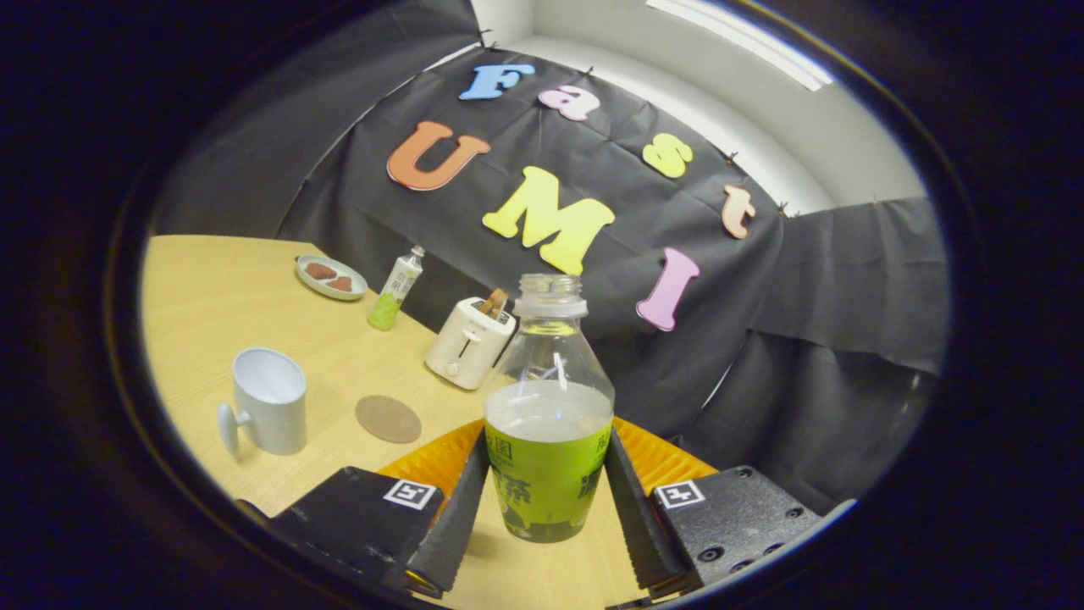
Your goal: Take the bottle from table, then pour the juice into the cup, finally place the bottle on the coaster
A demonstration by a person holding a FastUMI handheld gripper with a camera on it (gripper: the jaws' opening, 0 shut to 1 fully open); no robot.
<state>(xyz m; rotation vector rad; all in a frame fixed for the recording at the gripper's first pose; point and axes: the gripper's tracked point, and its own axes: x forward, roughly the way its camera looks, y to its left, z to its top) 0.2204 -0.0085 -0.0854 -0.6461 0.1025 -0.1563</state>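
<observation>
Green-labelled clear plastic bottle (548,424), uncapped, clamped between gripper (546,491) fingers; lift level toward white mug (269,413), tilt slowly.

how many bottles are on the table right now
2. An open bottle sits between the gripper fingers, which press its sides. A smaller capped bottle stands beyond, between the plate and toaster.

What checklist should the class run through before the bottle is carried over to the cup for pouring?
1. Gripper fingers press both sides of the bottle: ok.
2. Bottle cap off: ok.
3. Bottle upright, juice level below the neck: ok.
4. Cup upright, mouth open: ok.
5. Coaster bare for later placing: ok.
6. Bottle lifted off the table: cannot tell.
</observation>
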